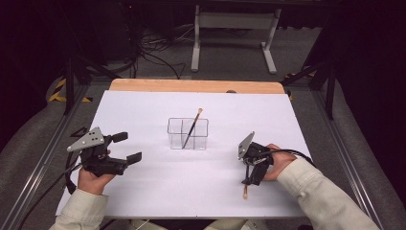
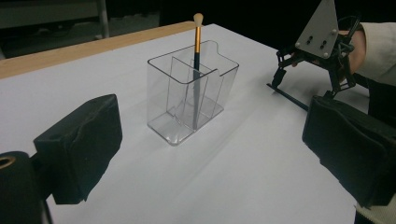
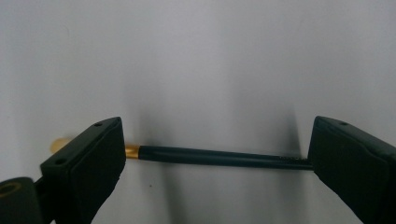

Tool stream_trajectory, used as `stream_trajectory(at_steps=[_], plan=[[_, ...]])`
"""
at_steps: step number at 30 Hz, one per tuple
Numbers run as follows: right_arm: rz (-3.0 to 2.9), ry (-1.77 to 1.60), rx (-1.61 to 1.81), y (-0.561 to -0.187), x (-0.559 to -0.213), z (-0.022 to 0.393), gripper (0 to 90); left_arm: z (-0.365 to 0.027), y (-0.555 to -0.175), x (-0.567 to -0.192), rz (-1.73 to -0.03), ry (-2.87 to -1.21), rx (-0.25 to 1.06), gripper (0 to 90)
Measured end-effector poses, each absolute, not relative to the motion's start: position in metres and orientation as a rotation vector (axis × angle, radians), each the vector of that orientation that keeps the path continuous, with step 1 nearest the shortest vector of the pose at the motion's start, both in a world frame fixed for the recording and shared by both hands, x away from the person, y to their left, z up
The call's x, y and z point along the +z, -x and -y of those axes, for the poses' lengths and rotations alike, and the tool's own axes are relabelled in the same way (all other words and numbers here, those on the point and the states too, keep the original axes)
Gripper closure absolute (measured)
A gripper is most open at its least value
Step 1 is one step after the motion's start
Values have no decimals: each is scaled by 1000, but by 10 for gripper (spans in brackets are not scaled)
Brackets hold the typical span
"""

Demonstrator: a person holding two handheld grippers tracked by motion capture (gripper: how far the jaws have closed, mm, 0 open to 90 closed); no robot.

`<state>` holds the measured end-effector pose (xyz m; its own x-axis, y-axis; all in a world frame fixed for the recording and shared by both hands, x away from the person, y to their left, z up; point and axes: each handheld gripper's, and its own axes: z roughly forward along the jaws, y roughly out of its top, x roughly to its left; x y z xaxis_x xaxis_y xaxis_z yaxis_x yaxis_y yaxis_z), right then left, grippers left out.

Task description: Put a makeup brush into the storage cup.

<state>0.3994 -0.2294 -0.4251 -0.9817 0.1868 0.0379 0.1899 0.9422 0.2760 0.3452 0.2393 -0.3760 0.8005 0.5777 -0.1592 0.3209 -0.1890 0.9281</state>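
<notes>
A clear divided container [image 1: 187, 134] [image 2: 189, 93] stands mid-table with a dark-handled, gold-ferruled brush [image 1: 192, 127] [image 2: 197, 56] leaning upright in it. A second brush [image 1: 245, 190] [image 3: 219, 156] lies flat on the white table near the front right. My right gripper [image 1: 252, 179] [image 3: 215, 163] points down over it, open, and the brush's handle runs across the gap from one jaw to the other, ungripped. My left gripper [image 1: 127, 147] [image 2: 215, 144] hovers left of the container, open and holding nothing, facing it. The right gripper [image 2: 303, 79] also appears far off in the left gripper view.
The white table top [image 1: 158, 191] has a wooden strip [image 1: 191, 86] along its far edge. Beyond it are metal frame legs [image 1: 196, 43] and cables on the floor. Rails run along both table sides.
</notes>
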Motion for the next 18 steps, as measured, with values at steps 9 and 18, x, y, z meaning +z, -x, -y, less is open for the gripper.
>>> stream_trajectory(at_steps=[9,18], plan=[[3072,292,-439,-399,-430,234,58,-240,-346,-376,-694,-1784,263,57],[3078,278,-467,-396,-424,238,59,-239,-347,-377,-690,-1787,256,57]])
